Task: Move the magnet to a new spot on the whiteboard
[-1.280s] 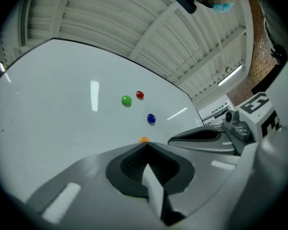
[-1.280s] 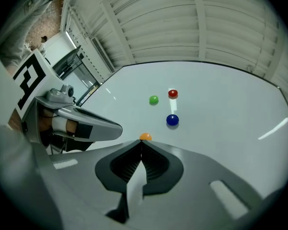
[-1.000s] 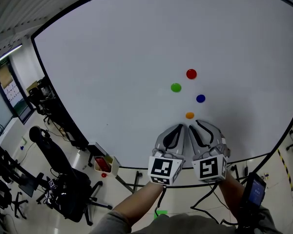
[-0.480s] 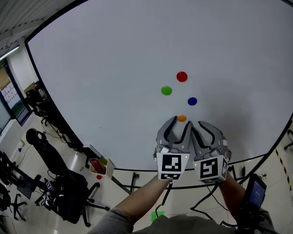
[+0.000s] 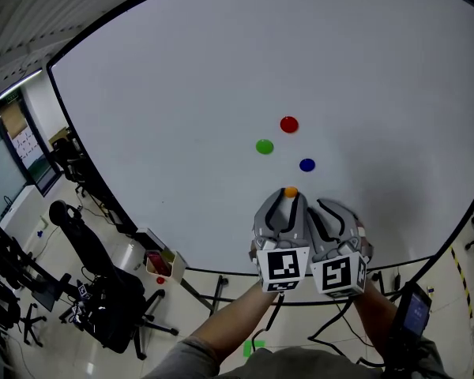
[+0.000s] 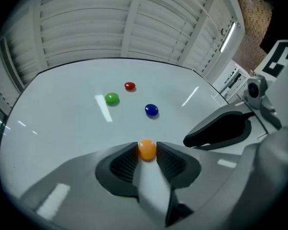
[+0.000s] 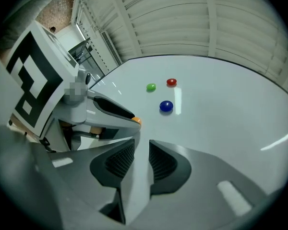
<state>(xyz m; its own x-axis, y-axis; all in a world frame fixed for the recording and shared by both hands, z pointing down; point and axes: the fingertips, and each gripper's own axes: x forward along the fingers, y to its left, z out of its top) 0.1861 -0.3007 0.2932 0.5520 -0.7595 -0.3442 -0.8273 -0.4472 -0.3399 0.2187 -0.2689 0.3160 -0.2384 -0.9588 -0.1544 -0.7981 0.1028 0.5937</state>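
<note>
Left gripper [image 5: 288, 198] has just been closing on the orange magnet [image 6: 147, 149], which sits low on the whiteboard [image 5: 182, 93], below the blue magnet [image 5: 306, 165]. Pads touch both its sides, at the very jaw tips. Right gripper [image 7: 142, 147] just beside it: jaws slightly apart, just eased narrower, nothing between them.

Risk: tip-only hold on a smooth, rounded button. It could squirt out or skid when pulled, and an upward drag might knock blue.

A second ago the magnet sat free ahead of both grippers. The left has since moved onto it.
</note>
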